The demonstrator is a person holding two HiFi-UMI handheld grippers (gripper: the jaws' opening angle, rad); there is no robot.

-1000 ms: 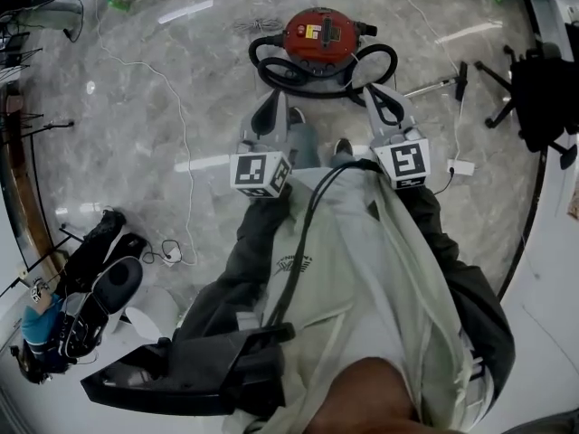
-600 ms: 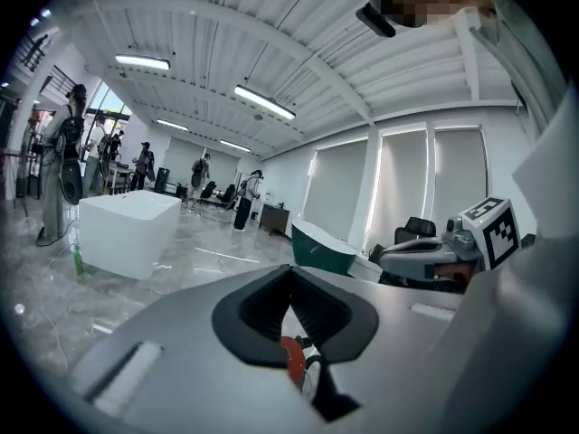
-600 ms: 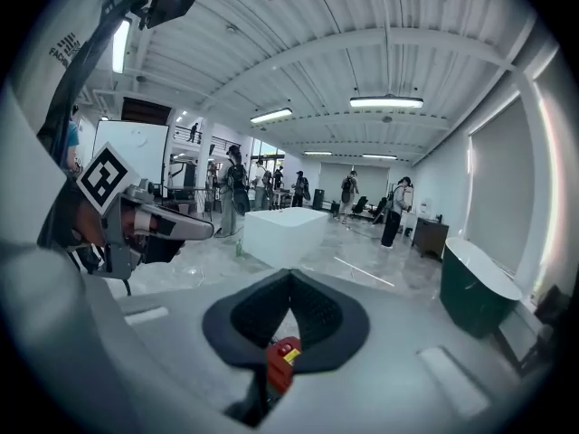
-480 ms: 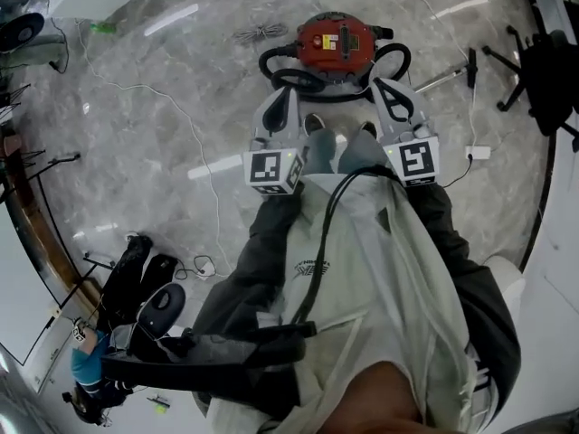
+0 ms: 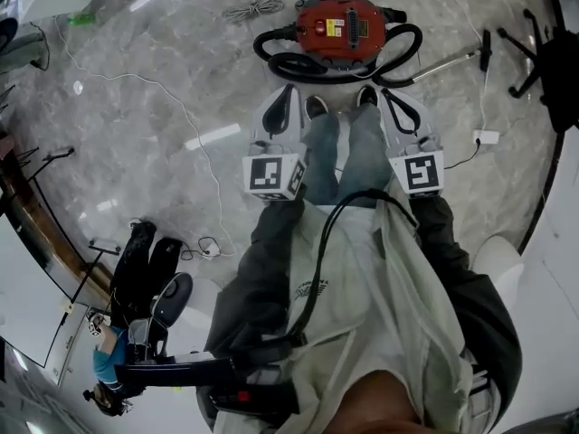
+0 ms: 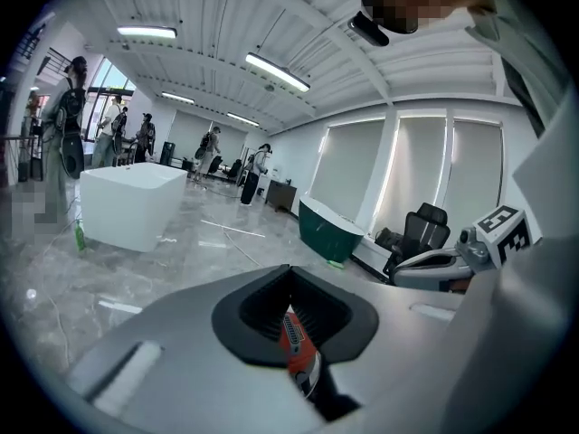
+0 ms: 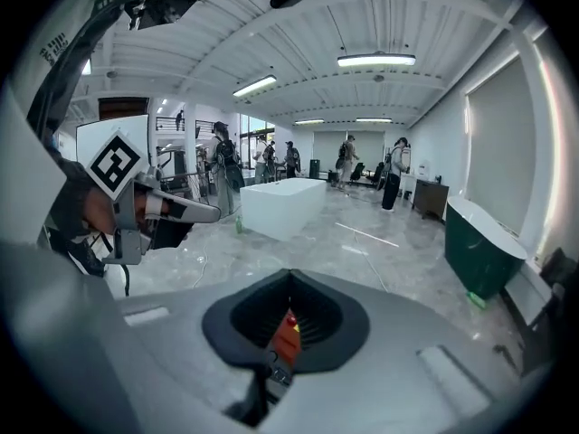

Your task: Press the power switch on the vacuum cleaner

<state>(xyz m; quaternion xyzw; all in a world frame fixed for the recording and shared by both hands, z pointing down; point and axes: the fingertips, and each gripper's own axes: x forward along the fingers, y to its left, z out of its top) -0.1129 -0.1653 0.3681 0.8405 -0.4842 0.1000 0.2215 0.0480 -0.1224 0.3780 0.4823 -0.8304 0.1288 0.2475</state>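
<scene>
Vacuum cleaner [image 5: 342, 27] stands farthest out. Nearest, the left gripper [image 5: 286, 93] and right gripper [image 5: 386, 95] flank the person's legs, each with fingers closed together on nothing. Past the shoes [image 5: 316, 107], the red machine sits on the marble floor [image 5: 181, 80], its black hose [image 5: 298, 66] looped along its near side.

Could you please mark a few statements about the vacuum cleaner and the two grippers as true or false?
1. The vacuum is red. True.
2. The left gripper is pressing on the vacuum. False: it is held short of the vacuum and touches nothing.
3. A black hose curls round the vacuum. True.
4. The right gripper holds the hose. False: its jaws are together with nothing between them.
5. The vacuum stands on a table. False: it stands on the floor, just ahead of the person's shoes.
</scene>
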